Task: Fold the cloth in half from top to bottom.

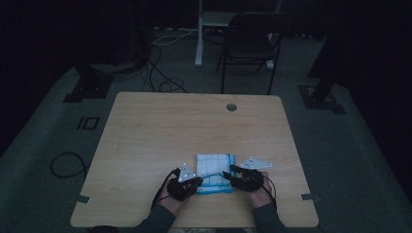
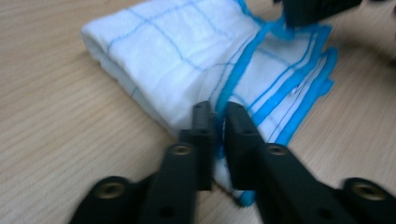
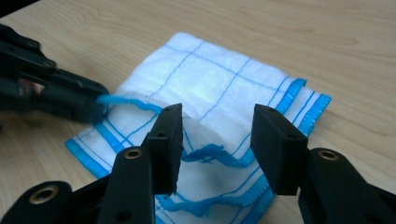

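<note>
Folded cloth point(image 1: 214, 173), white with blue grid lines and a thick blue hem, lies flat on the wooden table point(image 1: 160, 131) near my edge, between both hands. I read it as light, limp, many-layered; it will sag and unfold the moment I lift one layer, no stiffness to lean on. Not fragile, not slippery on the wood, but the layers may slide over each other.

My left gripper point(image 2: 218, 122) has its jaws pressed together on the blue hem at the near corner of the cloth; in the left gripper view the trim runs right up between the pads. Good spot: the hem is thicker, so less chance of the layer slipping out.

My right gripper point(image 3: 216, 140) stands spread, jaws either side of a raised fold of the top layer, pads not pressing it. In the right gripper view the left gripper point(image 3: 56, 95) sits just beside, at the far corner of the same hem. I'd take the hem there too, same layer, or the fold skews.

Room: table bare ahead and to both sides, cable hole point(image 1: 231, 107) well apart at the far edge. Near table edge is close behind my hands, so pulling back risks draping the cloth off. Chair point(image 1: 250, 41) beyond the table, no concern.
</note>
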